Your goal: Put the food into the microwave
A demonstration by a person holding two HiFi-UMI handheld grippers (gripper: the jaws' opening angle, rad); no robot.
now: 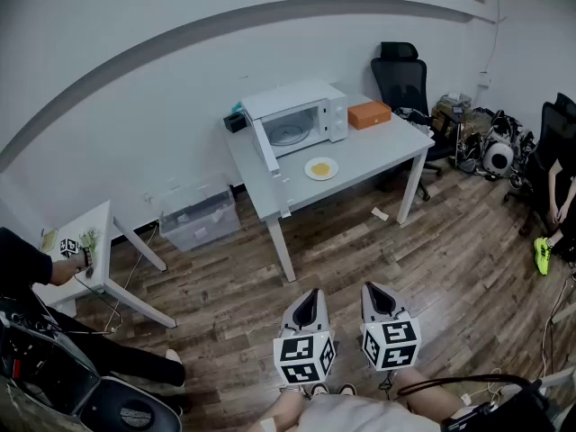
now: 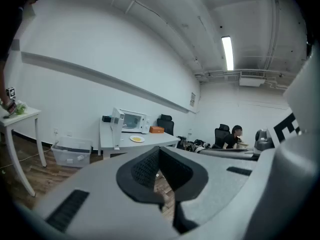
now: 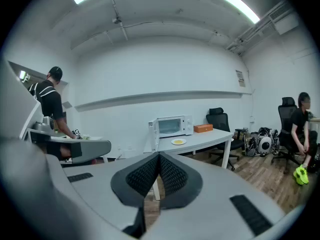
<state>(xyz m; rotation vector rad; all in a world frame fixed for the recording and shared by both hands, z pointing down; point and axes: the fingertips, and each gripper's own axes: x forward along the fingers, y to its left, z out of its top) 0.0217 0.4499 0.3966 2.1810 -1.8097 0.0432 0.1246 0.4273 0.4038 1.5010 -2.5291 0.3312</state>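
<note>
A white microwave [image 1: 301,115] stands on a grey table [image 1: 378,156] across the room, its door [image 1: 269,165] swung open to the left. A white plate with yellow food [image 1: 321,168] lies on the table in front of it. The same microwave [image 3: 174,126] and plate [image 3: 178,142] show small in the right gripper view, and the microwave [image 2: 129,120] and plate [image 2: 137,139] in the left gripper view. My left gripper [image 1: 308,305] and right gripper [image 1: 376,298] hang side by side near my body, far from the table. Both are shut with nothing between the jaws.
An orange box [image 1: 369,114] sits right of the microwave. A black office chair [image 1: 402,79] stands behind the table. A clear plastic bin [image 1: 198,216] rests on the wood floor at the left, near a small white side table [image 1: 90,241]. A seated person [image 1: 558,196] is at the far right.
</note>
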